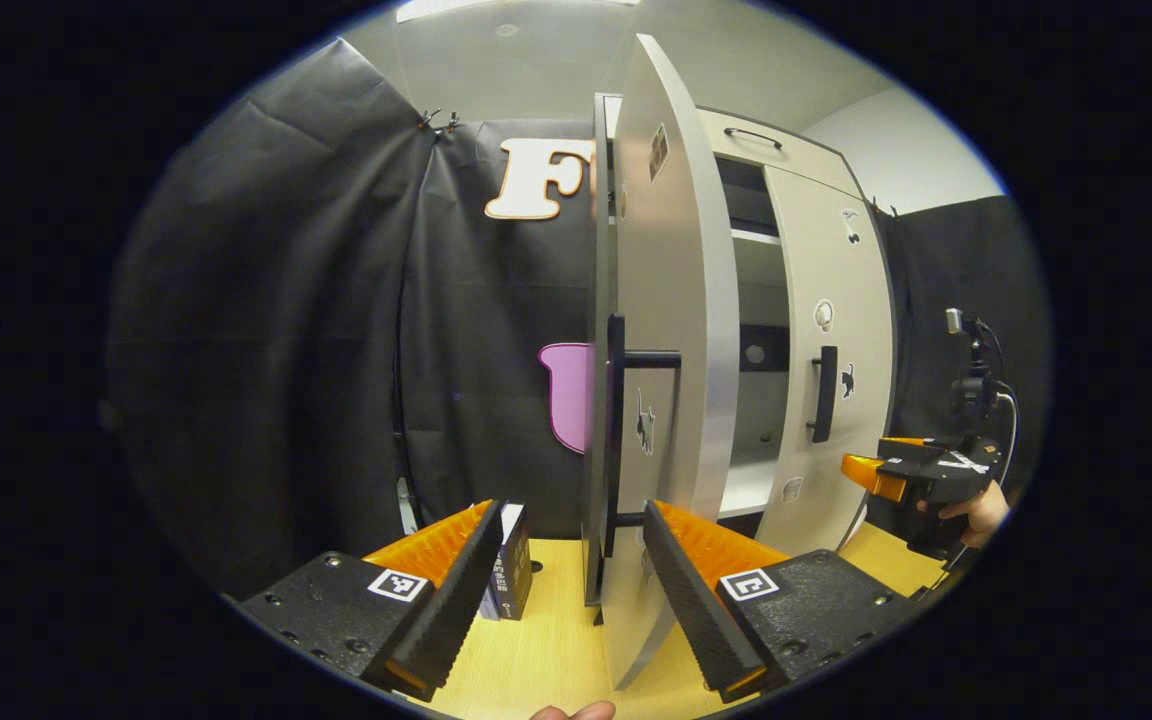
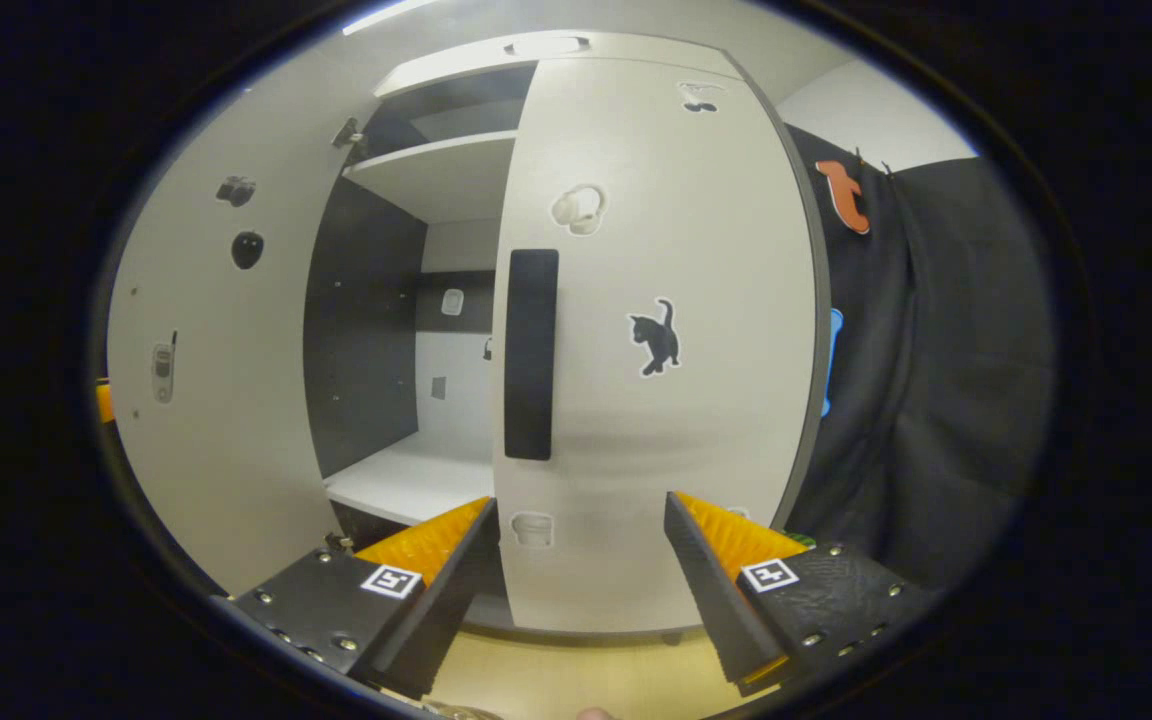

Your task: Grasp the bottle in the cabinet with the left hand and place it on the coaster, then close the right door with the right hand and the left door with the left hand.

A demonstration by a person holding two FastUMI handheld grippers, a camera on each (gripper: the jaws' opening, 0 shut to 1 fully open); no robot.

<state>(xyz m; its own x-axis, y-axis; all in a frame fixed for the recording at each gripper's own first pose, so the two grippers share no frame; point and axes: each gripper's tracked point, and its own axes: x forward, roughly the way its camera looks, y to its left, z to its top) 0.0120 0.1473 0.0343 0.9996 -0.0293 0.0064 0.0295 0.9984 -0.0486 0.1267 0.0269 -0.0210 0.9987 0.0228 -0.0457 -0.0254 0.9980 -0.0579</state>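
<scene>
Black cloth wall behind, pale wooden tabletop below, white cabinet standing on it.

Left gripper view: left gripper spread wide, holding nothing, fingers either side of the left door's lower edge but not touching it. Left door swung far out, seen nearly edge-on, black bar handle on its face, a small cat sticker beside the handle. Small dark box upright on the tabletop just left of the door, close by the left finger. Right door partly ajar at the far side, with black handle and stickers. Right gripper farther off at the right edge, near the right door, held by a hand.

Right gripper view: right gripper spread apart, empty, close before the right door, not touching. Black handle and cat sticker on that door. Cabinet interior visible through the gap: upper shelf and lower shelf white and bare.

Bottle and coaster: cannot tell where.
</scene>
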